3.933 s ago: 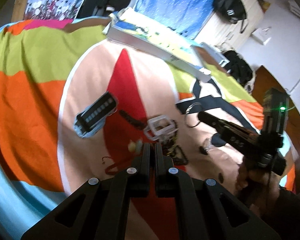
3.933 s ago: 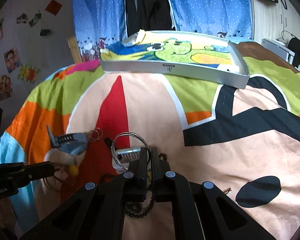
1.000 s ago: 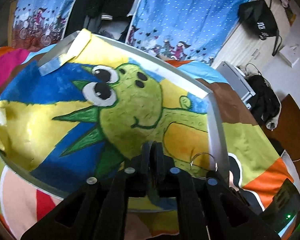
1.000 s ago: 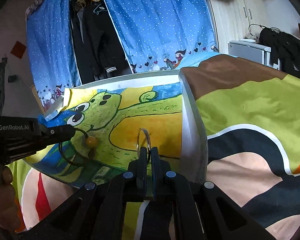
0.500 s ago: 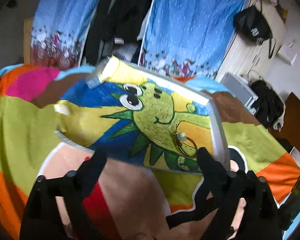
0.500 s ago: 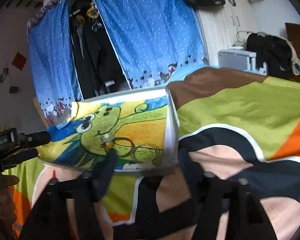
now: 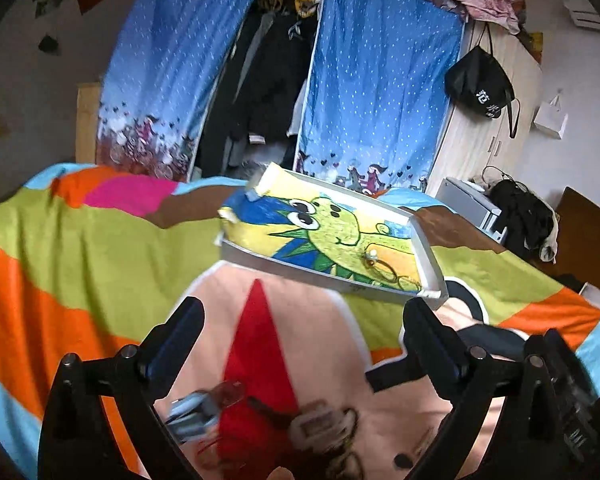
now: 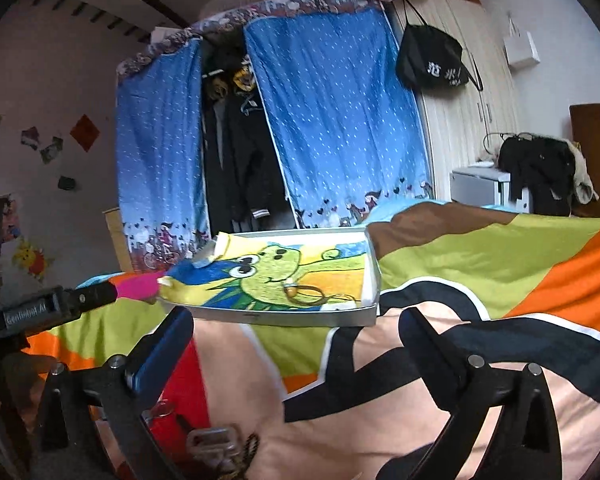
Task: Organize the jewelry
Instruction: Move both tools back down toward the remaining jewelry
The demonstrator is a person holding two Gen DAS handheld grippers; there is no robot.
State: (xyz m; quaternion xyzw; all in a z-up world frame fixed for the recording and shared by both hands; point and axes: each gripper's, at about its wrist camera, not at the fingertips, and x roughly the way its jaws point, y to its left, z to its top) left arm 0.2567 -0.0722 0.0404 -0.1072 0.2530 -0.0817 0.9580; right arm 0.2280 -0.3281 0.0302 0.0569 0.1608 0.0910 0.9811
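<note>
Rings point(image 7: 384, 270) in tray point(image 7: 284, 266) (bedspread beneath), both grippers spread, empty.

Both grippers, the left gripper point(image 7: 300, 320) and right gripper point(image 8: 296, 328), spread wide and drew back from the tray point(image 7: 332, 282), leaving the bead bracelet point(image 7: 374, 260) and ring point(image 8: 342, 298) inside.

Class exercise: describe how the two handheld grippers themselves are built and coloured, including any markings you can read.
Both the left gripper and the right gripper have matte black angular frames with triangular cut-outs and round silver bolt heads. Their fingers are flat black bars faced with dark blue pads. Seen from the right wrist view, the left gripper's body bears pale lettering, roughly "GenRobot.AI".
</note>
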